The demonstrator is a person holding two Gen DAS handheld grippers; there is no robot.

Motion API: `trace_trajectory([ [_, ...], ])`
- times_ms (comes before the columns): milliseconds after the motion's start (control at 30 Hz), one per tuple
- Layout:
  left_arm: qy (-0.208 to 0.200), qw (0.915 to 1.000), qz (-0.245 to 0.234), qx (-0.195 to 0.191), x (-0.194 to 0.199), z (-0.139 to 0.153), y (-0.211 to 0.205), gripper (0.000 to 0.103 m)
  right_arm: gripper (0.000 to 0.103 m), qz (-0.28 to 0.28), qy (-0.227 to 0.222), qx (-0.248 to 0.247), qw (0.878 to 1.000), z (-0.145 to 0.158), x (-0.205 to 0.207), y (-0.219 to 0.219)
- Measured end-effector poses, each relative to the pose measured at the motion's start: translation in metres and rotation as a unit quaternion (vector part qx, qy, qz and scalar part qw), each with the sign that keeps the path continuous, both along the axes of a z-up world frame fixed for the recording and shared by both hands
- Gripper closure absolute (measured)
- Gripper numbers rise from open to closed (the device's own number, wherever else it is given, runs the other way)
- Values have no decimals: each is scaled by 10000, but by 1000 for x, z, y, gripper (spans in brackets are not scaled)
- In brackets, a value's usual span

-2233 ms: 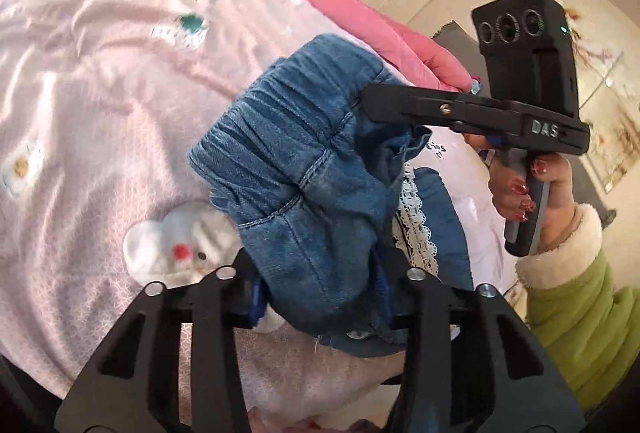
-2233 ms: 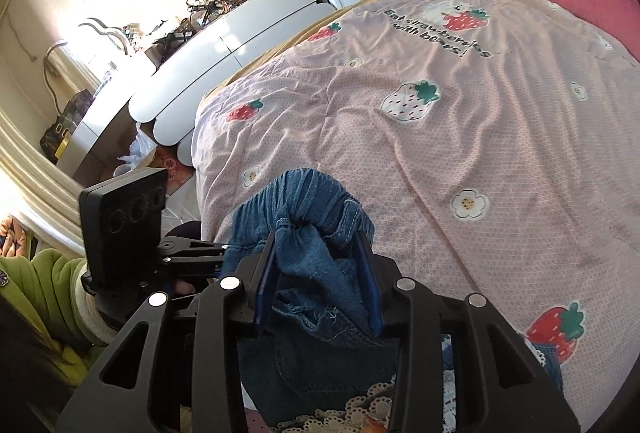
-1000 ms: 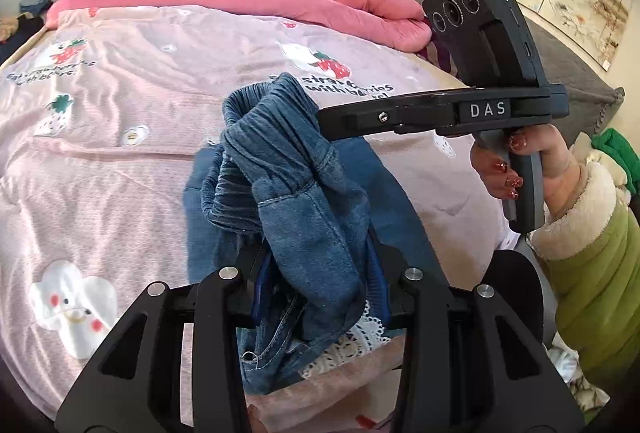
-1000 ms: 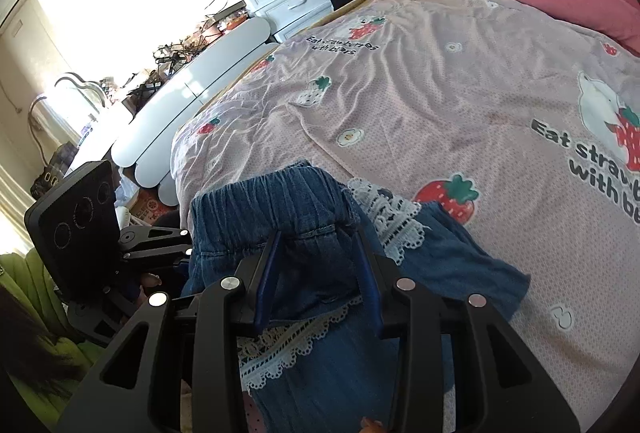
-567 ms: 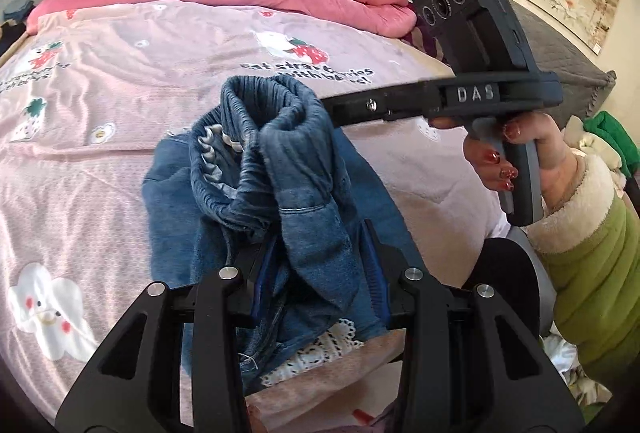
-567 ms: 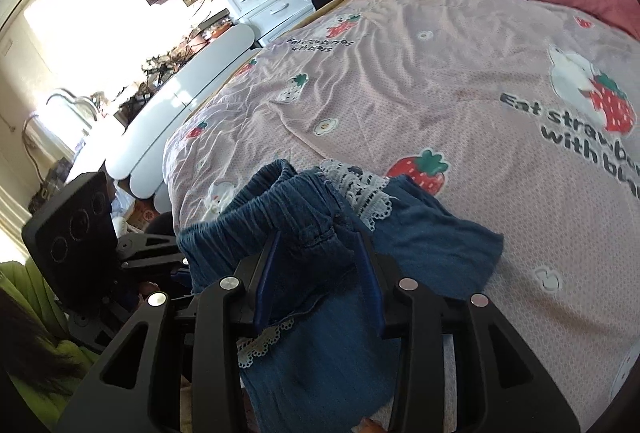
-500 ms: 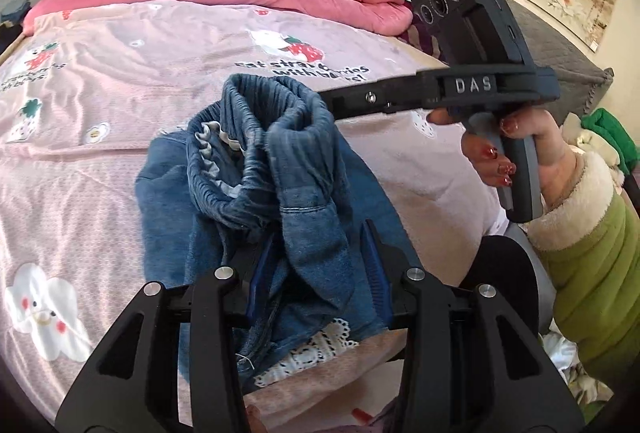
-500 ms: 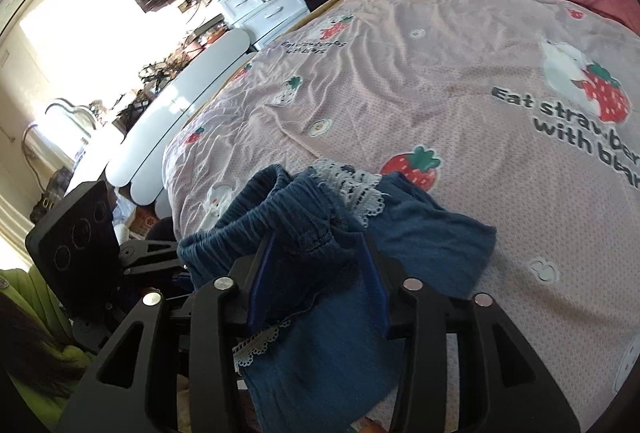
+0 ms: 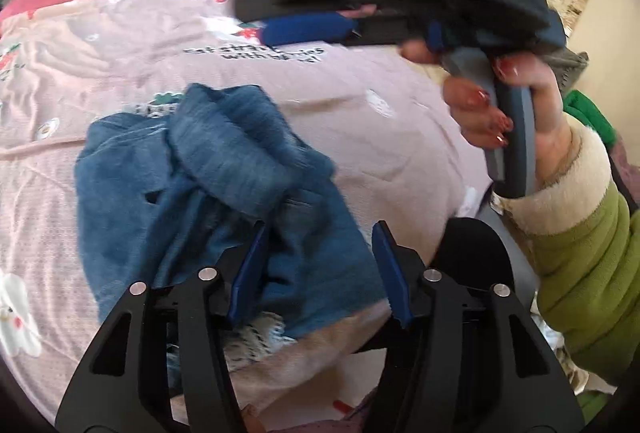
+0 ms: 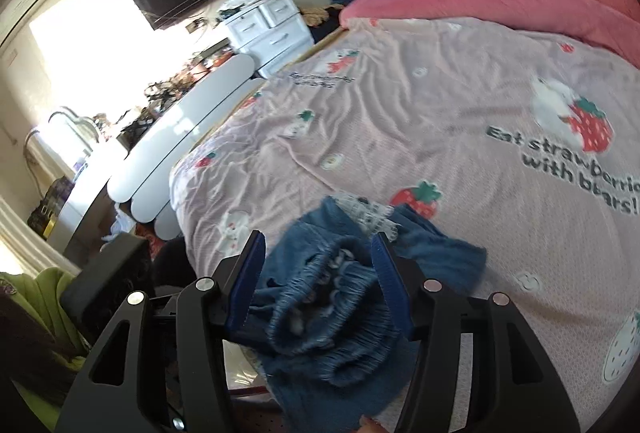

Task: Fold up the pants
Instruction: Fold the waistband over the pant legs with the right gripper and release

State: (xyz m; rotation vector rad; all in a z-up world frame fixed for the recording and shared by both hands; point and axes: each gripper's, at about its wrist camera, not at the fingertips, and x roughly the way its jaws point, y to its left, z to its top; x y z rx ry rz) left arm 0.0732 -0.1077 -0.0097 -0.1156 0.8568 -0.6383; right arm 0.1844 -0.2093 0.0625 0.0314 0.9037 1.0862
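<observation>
pants [image 9: 224, 173] crumpled at bedspread [image 10: 460, 105] near edge | far bedspread bare

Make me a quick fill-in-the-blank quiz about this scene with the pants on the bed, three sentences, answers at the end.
1. The crumpled pants are made of blue ____.
2. They lie on a bedspread printed with bears and ____.
3. The hand holding the right gripper wears a sleeve coloured ____.

Answers: denim; strawberries; green

clear: bedspread [image 10: 460, 121] beyond | blocked: denim pants [image 10: 332, 297] bunched near edge
</observation>
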Motion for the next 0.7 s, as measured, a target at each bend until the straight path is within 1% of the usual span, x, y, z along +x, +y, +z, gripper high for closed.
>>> trace_trajectory([
  [33, 4, 10000, -62, -36, -3, 2, -1, 56, 48, 71, -19, -79, 9999, 1, -2, 7],
  [100, -17, 9999, -124, -84, -10, 6, 2, 50, 48, 155, -67, -245, 9996, -1, -2, 17],
  [167, -63, 9999, -103, -76, -20, 11, 10, 49, 48, 216, -106, -483, 9985, -6, -1, 29],
  [233, -87, 9999, 54, -97, -30, 15, 26, 47, 48, 276, -64, -587, 9979, -10, -2, 35],
  [267, -89, 9998, 175, -75, -33, 15, 35, 43, 48, 352, -71, -647, 9973, -12, -3, 39],
  [300, -77, 9992, 386, -3, -33, 15, 46, 42, 48, 434, -115, -754, 9961, -14, -8, 43],
  [367, -91, 9978, 663, 40, -34, 15, 64, 42, 49, 522, -137, -958, 9939, -19, -15, 47],
  [400, -78, 9967, 801, 55, -33, 14, 72, 42, 51, 527, -180, -1186, 9914, -24, -21, 50],
  [467, -40, 9952, 970, 83, -28, 12, 82, 42, 80, 558, -287, -1456, 9874, -31, -31, 51],
  [500, -24, 9948, 1018, 78, -27, 10, 86, 42, 80, 601, -343, -1543, 9856, -34, -37, 50],
  [533, -12, 9945, 1042, 74, -26, 9, 86, 42, 85, 667, -449, -1611, 9837, -35, -46, 48],
  [567, 7, 9943, 1061, 63, -26, 8, 87, 42, 85, 705, -547, -1627, 9826, -33, -54, 44],
  [633, 48, 9942, 1077, 28, -23, 7, 94, 42, 86, 711, -570, -1507, 9844, -28, -63, 34],
  [700, 80, 9943, 1059, -11, -25, 7, 93, 42, 86, 691, -715, -1474, 9841, -24, -70, 23],
])
